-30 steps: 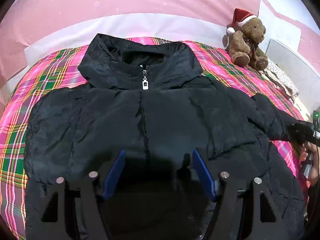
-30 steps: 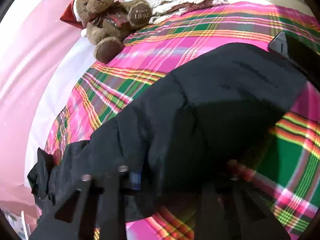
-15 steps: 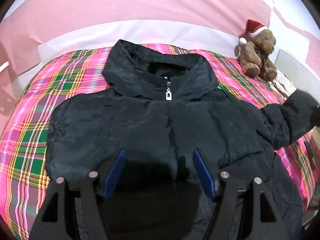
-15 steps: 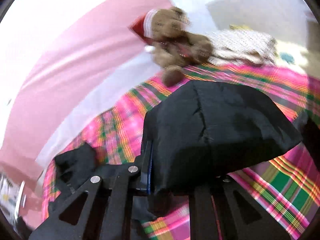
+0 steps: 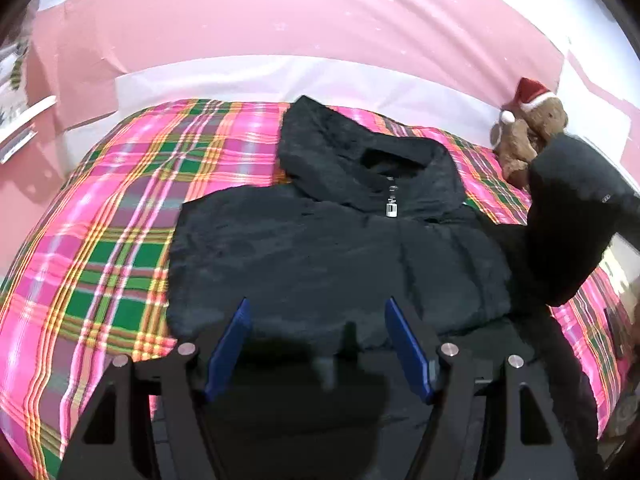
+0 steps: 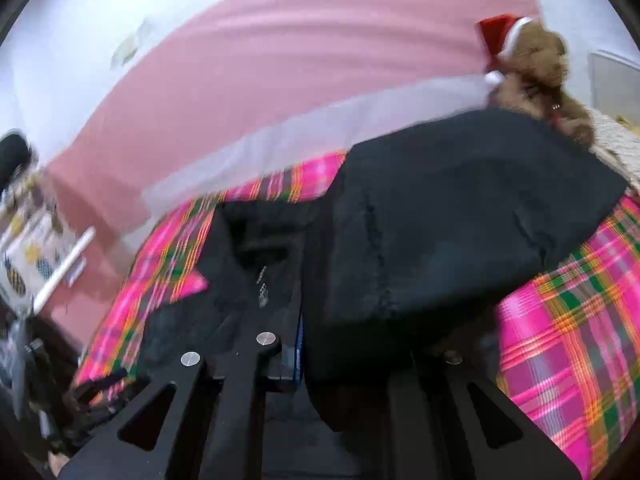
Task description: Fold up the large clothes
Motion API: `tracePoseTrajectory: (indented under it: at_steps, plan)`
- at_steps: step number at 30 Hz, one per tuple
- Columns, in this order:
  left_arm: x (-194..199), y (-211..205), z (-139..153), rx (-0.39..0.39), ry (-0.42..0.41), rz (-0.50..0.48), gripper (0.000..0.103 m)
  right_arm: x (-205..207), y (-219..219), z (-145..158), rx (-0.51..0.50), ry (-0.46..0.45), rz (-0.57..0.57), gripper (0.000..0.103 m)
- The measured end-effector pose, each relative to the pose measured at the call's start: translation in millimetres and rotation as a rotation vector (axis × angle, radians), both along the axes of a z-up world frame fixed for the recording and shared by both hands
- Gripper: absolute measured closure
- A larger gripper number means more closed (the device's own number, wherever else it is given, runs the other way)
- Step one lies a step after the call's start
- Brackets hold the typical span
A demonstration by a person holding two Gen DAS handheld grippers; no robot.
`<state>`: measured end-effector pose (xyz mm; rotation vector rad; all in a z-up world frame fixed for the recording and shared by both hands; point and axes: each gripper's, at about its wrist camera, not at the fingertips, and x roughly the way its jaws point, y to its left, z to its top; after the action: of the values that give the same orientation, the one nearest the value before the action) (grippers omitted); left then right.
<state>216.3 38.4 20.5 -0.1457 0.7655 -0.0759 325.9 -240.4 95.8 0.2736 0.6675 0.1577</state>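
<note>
the black jacket (image 5: 320, 248) lies front up on the plaid blanket (image 5: 120, 248) covering the bed, hood (image 5: 340, 160) toward the white strip and pink wall at the head, hem toward the left wrist camera, so its long axis runs from hem to hood. a silver zipper pull (image 5: 391, 208) with dark bars sits just below the collar; its marking is too small to read. a wide stretch of blanket lies bare to the jacket's left, out to the bed's rounded edge; on the right the blanket narrows to a strip before the edge. the left gripper (image 5: 318, 344) hovers over the lower front with its blue-padded fingers (image 5: 228, 344) wide apart, holding nothing. the right gripper (image 6: 348, 360) has its fingers closed on the sleeve (image 6: 460, 220), which is raised off the blanket and bulges in front of the teddy bear (image 6: 536, 76) in a red santa hat. a small pale mark on the sleeve cuff (image 5: 604, 199) cannot be read.
</note>
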Motion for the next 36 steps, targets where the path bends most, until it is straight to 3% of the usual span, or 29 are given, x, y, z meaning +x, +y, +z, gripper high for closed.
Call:
tracePoseTrajectory:
  at_steps: [4, 7, 9, 12, 18, 24, 31, 36]
  plan:
    - [-5.7, 20.3, -9.6, -0.015, 0.015, 0.030, 0.032, 19.2, 41.6, -49.7, -0.031, 0.091, 0.068, 0.085]
    - [-8.0, 33.0, -18.6, -0.028, 0.031, 0.049, 0.032, 28.3, 61.5, -88.0, -0.020, 0.168, 0.120, 0.073]
    - [-9.5, 38.8, -23.1, -0.035, 0.037, 0.060, 0.032, 28.9, 72.1, -102.3, -0.022, 0.185, 0.159, 0.053]
    - [-11.1, 46.4, -26.8, -0.056, 0.040, 0.078, 0.032, 24.9, 92.6, -102.0, -0.058, 0.160, 0.211, 0.038]
    - [-15.1, 52.1, -19.9, -0.085, 0.014, 0.095, 0.032, 4.7, 106.3, -72.9, -0.065, 0.081, 0.318, 0.038]
    - [-14.2, 37.7, -4.4, -0.094, -0.005, 0.042, 0.032, -8.6, 88.5, -48.6, 0.015, -0.003, 0.361, 0.038]
    - [4.1, -2.3, 6.2, -0.102, -0.017, -0.064, 0.032, -9.2, 25.1, -51.4, 0.012, 0.012, 0.190, 0.038]
    - [33.2, -38.4, -18.4, -0.119, 0.059, -0.159, 0.032, -3.2, -26.6, -79.9, 0.032, 0.101, 0.048, 0.038]
